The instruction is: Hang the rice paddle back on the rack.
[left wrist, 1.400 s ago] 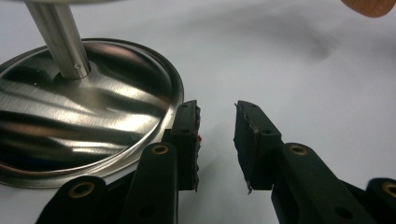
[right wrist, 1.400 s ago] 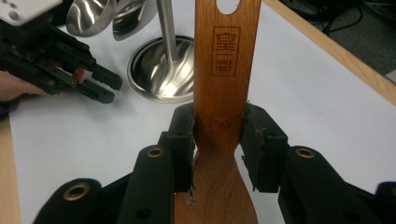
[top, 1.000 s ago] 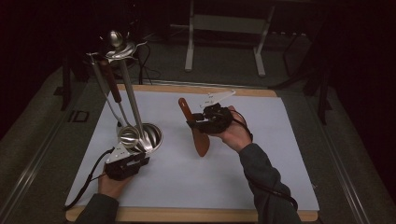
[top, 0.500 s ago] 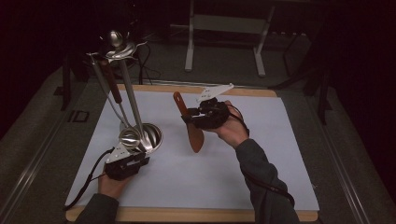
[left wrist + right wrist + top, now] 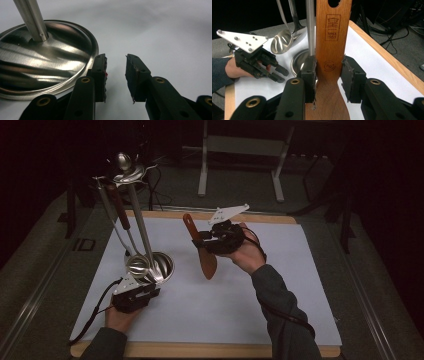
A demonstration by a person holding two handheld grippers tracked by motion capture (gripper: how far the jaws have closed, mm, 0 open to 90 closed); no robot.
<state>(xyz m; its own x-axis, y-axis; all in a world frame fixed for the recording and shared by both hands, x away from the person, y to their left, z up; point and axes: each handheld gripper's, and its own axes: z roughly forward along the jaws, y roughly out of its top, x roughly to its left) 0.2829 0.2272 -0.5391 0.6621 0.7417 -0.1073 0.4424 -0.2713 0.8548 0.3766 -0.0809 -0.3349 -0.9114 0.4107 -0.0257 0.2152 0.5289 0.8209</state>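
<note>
My right gripper (image 5: 201, 240) is shut on a wooden spatula (image 5: 206, 262), held above the middle of the white sheet with its blade hanging down. In the right gripper view the pads press both sides of the spatula's neck (image 5: 333, 30). A steel utensil stand (image 5: 140, 225) rises from a round base (image 5: 162, 262) at the left, and a steel ladle (image 5: 136, 266) hangs from it. My left gripper (image 5: 150, 282) rests low by the base. Its jaws (image 5: 116, 67) stand open on the sheet with nothing between them, and one jaw lies against the base rim (image 5: 45, 62).
A white sheet (image 5: 280, 285) covers a wooden board (image 5: 200, 350) with edges all round. A second utensil with a dark red handle (image 5: 117, 210) hangs on the stand. A metal frame (image 5: 240, 145) stands beyond the table's far edge.
The right gripper has lifted the spatula a little and carried it left, toward the stand. The left gripper has stayed by the base.
</note>
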